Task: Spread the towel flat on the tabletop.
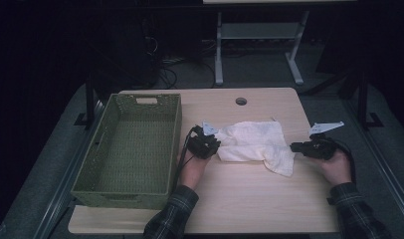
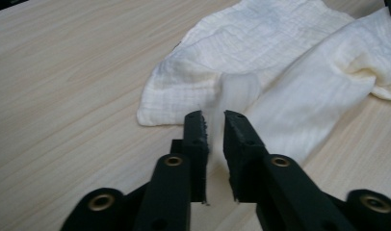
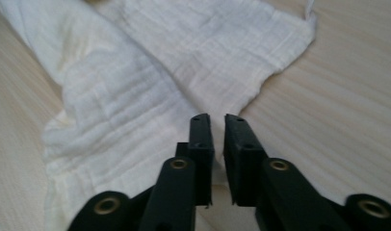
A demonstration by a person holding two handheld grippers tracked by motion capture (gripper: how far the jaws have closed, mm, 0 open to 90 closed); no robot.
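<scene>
A crumpled white cloth (image 1: 254, 142) lies in the middle of the light wooden table (image 1: 250, 199). My left gripper (image 1: 217, 144) is at the cloth's left edge, held by a hand in a plaid sleeve. In the left gripper view its jaws (image 2: 215, 118) stand a narrow gap apart, and a raised fold of the cloth (image 2: 261, 62) runs toward that gap. My right gripper (image 1: 292, 147) is at the cloth's right corner. Its jaws (image 3: 215, 120) are also slightly apart, low over the edge of the cloth (image 3: 160, 72).
A green woven basket (image 1: 118, 191) with nothing in it stands on the table's left side. A round cable hole (image 1: 241, 101) sits near the far edge. Bare wood lies in front of the cloth. A desk frame stands on the dark floor beyond.
</scene>
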